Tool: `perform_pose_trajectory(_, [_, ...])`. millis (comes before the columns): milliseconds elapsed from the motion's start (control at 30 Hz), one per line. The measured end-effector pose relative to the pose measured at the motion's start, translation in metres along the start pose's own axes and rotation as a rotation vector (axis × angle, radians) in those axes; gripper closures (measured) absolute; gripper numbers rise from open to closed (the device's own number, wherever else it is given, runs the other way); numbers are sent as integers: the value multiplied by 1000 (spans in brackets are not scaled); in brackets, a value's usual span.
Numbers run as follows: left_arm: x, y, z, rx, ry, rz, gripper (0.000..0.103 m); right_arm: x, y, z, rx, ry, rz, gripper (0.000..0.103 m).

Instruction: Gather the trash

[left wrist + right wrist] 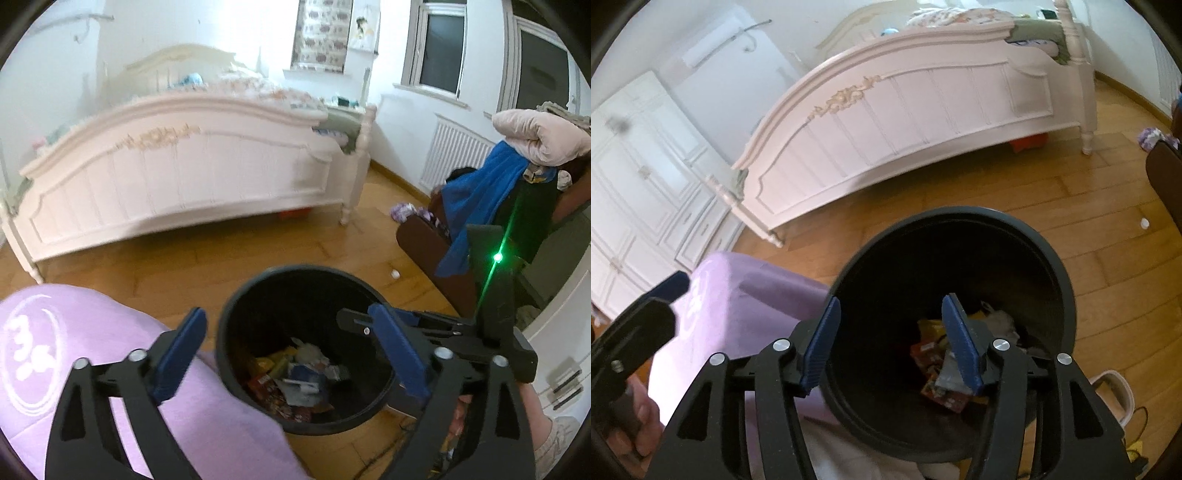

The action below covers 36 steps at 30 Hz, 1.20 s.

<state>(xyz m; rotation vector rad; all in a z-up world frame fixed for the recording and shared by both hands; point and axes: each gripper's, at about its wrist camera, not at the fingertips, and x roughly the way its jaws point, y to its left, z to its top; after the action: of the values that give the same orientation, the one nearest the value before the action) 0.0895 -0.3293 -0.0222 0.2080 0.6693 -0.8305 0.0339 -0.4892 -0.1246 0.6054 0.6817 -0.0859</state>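
Both sets of tongs were held spread, with nothing pinched between their blue pads. The right tongs (pixel 890 343) were poised directly over the mouth of the black bin (pixel 1067 295), one pad over the near rim and the other above the interior. The left tongs (pixel 295 358) were held over the same bin (pixel 225 332), their pads straddling its opening.

At the bottom of the bin, a heap of collected trash (pixel 295 380) was seen: crumpled wrappers in red, yellow and white. Touching the bin on its left, a lilac cushion (pixel 110 369) was placed. Beyond it, the wooden floor (pixel 1071 206) stretched to a white bed (pixel 905 110).

The step in hand was judged to be a drop just finished, or a pause over the bin between pickups. On the floor, well apart from the bin, a small white scrap (pixel 395 274) was left lying, and it was judged the likely next item. A move away from the bin, a descent to floor level and a careful closing on that small piece would be called for.
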Motion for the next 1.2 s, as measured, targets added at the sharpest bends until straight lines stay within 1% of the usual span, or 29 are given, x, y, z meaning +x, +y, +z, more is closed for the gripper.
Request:
perform_pose_trajectory(67, [-15, 4, -2, 5, -35, 30, 6, -2, 12, 0, -18, -2, 10, 45])
perform_pose_trajectory(100, [-21, 6, -2, 6, -47, 47, 6, -3, 18, 1, -25, -4, 17, 41])
perform_pose_trajectory(133, [-28, 9, -3, 5, -61, 62, 6, -4, 24, 1, -32, -8, 23, 34])
perform_pose_trajectory(200, [-43, 17, -5, -3, -83, 89, 6, -7, 41, 1, -53, -21, 43, 33])
perform_pose_trajectory(300, [-62, 28, -8, -23, -109, 131, 6, -10, 70, 0, -85, -31, 71, 23])
perform_pose_trajectory(467, [-98, 60, -21, -88, -142, 216, 6, -10, 120, -2, -150, -39, 100, 23])
perform_pose_trajectory(567, [-117, 85, -34, -152, -148, 271, 6, -9, 155, -9, -201, -58, 95, 23])
perform_pose_trajectory(700, [-143, 119, -54, -234, -165, 355, 6, -7, 198, -20, -268, -77, 118, 23])
perform_pose_trajectory(800, [-160, 135, -67, -267, -179, 411, 6, -5, 229, -32, -315, -107, 130, 14])
perform_pose_trajectory(867, [-170, 146, -76, -287, -186, 448, 6, -3, 248, -40, -339, -127, 133, 14])
perform_pose_trajectory(933, [-179, 154, -85, -300, -192, 476, 6, 0, 261, -44, -358, -143, 131, 10])
perform_pose_trajectory(1033, [-191, 166, -98, -327, -197, 506, 6, 4, 278, -51, -386, -167, 116, 10])
perform_pose_trajectory(1100, [-196, 174, -106, -349, -199, 520, 6, 7, 287, -56, -408, -194, 100, 10])
perform_pose_trajectory(1133, [-199, 178, -109, -362, -201, 527, 6, 7, 291, -59, -422, -212, 86, 6])
perform_pose_trajectory(1200, [-203, 183, -115, -382, -206, 542, 6, 8, 297, -63, -444, -244, 69, 5])
